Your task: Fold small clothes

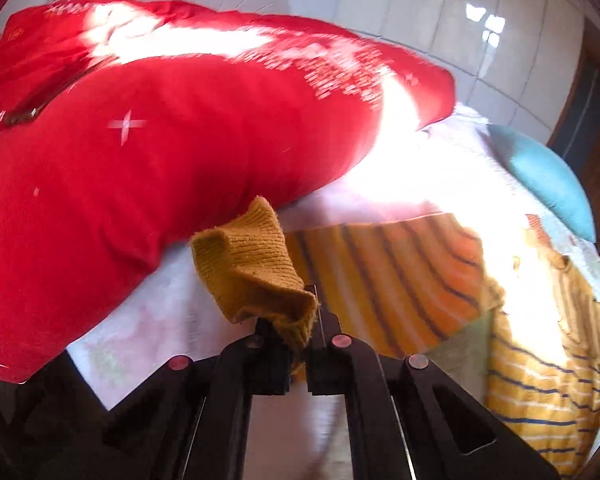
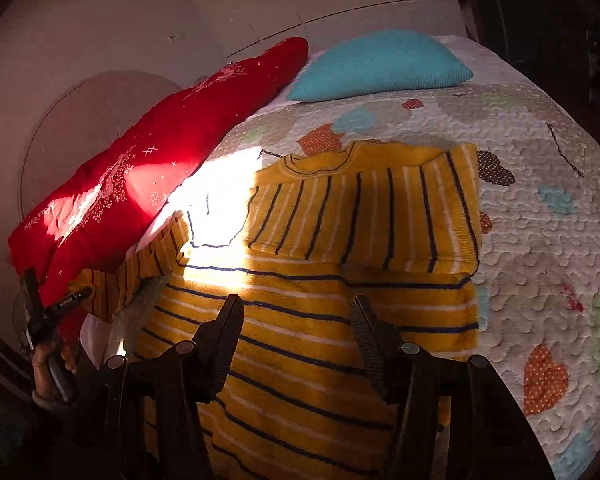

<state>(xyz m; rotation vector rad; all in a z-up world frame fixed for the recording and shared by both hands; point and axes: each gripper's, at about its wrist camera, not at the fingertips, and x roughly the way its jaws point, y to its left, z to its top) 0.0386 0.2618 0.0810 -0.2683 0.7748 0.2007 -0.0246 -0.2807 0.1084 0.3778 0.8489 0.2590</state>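
A small yellow sweater (image 2: 320, 300) with dark blue and white stripes lies on the quilted bed. Its right sleeve is folded across the chest. In the left wrist view my left gripper (image 1: 300, 340) is shut on the ribbed mustard cuff (image 1: 252, 272) of the left sleeve, held above the bed; the sweater's body (image 1: 400, 276) lies to the right. The left gripper also shows at the left edge of the right wrist view (image 2: 66, 300), holding the stretched sleeve (image 2: 140, 268). My right gripper (image 2: 296, 312) is open and empty just above the sweater's lower body.
A large red pillow (image 1: 160, 140) lies along the wall to the left, close to the left gripper; it also shows in the right wrist view (image 2: 160, 160). A blue pillow (image 2: 380, 64) lies at the bed's far end. The patterned quilt (image 2: 540, 220) extends to the right.
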